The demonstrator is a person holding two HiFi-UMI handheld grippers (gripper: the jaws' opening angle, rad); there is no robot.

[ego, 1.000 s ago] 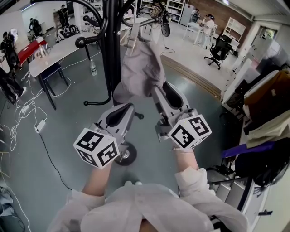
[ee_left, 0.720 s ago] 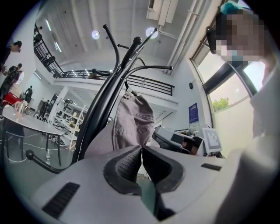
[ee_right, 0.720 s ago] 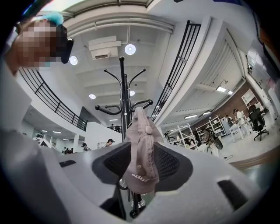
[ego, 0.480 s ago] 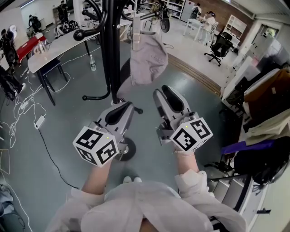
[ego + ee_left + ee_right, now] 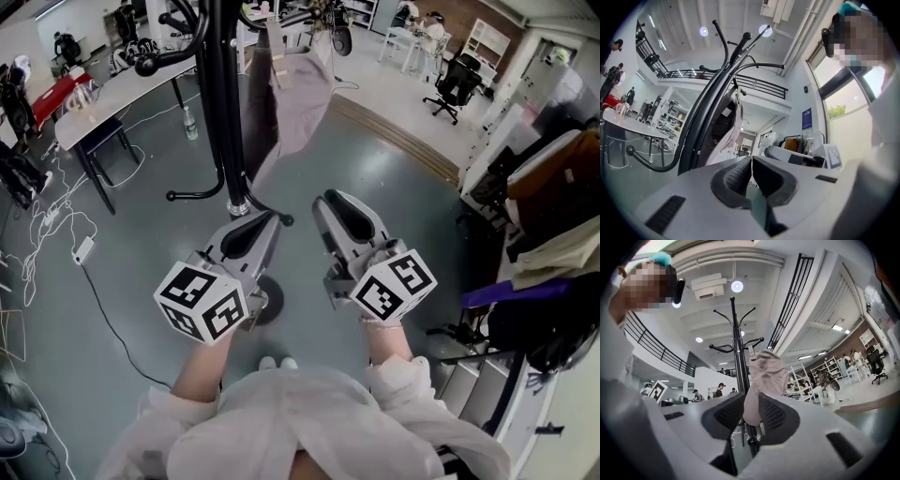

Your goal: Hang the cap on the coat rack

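The grey cap (image 5: pixel 300 89) hangs from an upper hook of the black coat rack (image 5: pixel 218 103), touching neither gripper. In the right gripper view the cap (image 5: pixel 767 373) dangles ahead beside the rack's pole (image 5: pixel 739 352). My right gripper (image 5: pixel 328 201) sits below and short of the cap; its jaws are closing with a gap still between them and nothing in it. My left gripper (image 5: pixel 267 221) is beside the rack's pole, its pads pressed together and empty. The left gripper view shows the pole (image 5: pixel 710 112) close by at the left.
A white table (image 5: pixel 112 89) and a dark chair stand far left, with cables (image 5: pixel 47 234) on the floor. An office chair (image 5: pixel 457 86) is at the far right. Clothes and bags (image 5: pixel 553 216) crowd the right side. The rack's curved lower arm (image 5: pixel 202 192) juts out left.
Both grippers have drawn back and down from the cap. The cap, earlier right at the right gripper's tips, now hangs clear of them on the rack.
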